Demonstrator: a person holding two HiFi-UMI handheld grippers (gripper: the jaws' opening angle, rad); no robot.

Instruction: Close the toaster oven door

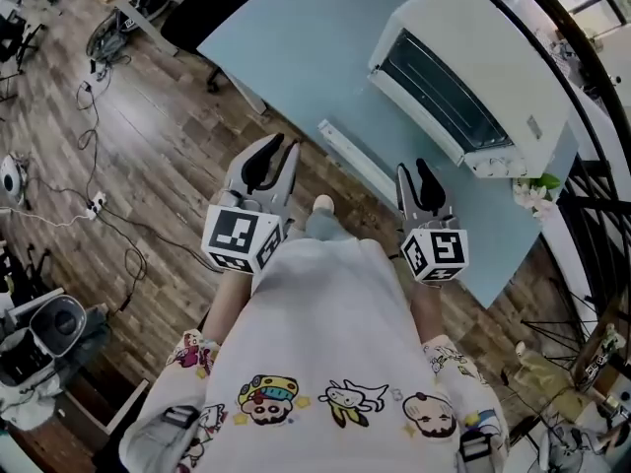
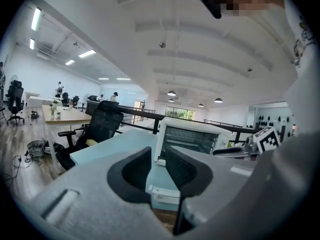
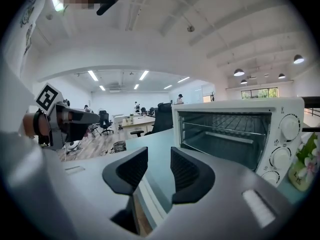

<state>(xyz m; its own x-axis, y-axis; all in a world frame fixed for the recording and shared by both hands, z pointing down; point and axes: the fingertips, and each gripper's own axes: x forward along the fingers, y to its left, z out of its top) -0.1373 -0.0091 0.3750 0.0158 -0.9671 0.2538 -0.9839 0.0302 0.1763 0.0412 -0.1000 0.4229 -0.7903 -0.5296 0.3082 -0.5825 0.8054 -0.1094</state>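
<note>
A white toaster oven point(image 1: 483, 67) stands on the light blue table point(image 1: 296, 47), its dark cavity and rack exposed. Its glass door point(image 1: 394, 126) lies folded down flat toward me, ending in a white bar handle point(image 1: 353, 158). My left gripper point(image 1: 279, 156) hovers just off the table edge, left of the handle, jaws a little apart and empty. My right gripper point(image 1: 416, 172) hangs near the handle's right end, also empty with a narrow gap. In the right gripper view the handle point(image 3: 150, 204) sits just below the gripper point(image 3: 159, 171), the oven point(image 3: 235, 129) beyond. The left gripper view shows the handle point(image 2: 162, 190) under the gripper point(image 2: 158, 166).
A small pot of white flowers point(image 1: 532, 190) stands by the oven's knob side. A black office chair point(image 2: 100, 126) is at the table's far side. Cables and a power strip point(image 1: 94, 205) lie on the wooden floor to my left. A railing runs behind the oven.
</note>
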